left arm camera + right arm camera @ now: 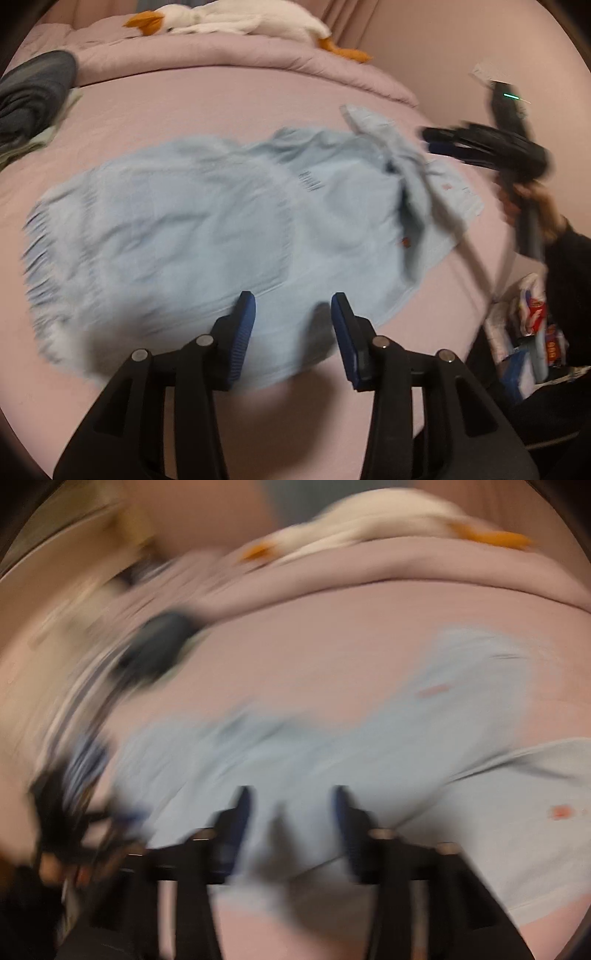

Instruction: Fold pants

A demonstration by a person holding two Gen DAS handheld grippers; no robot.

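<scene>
Light blue pants (184, 221) lie spread and rumpled on the pink bed sheet (221, 103). In the left wrist view my left gripper (292, 299) hovers over their near edge, open, with nothing between its blue pads. At the right, a hand (535, 201) holds my right gripper (430, 138) just beyond the bunched end of the pants. The right wrist view is heavily blurred. There my right gripper (291, 797) stands open above the pants (332, 757), with no cloth pinched. The left gripper (74, 794) is a dark smear at the left.
A white plush goose (240, 18) with orange beak and feet lies on the rolled pink duvet (221, 55) at the back. A dark folded garment pile (33, 99) sits at the left. Bags and packets (528, 325) stand beside the bed's right edge.
</scene>
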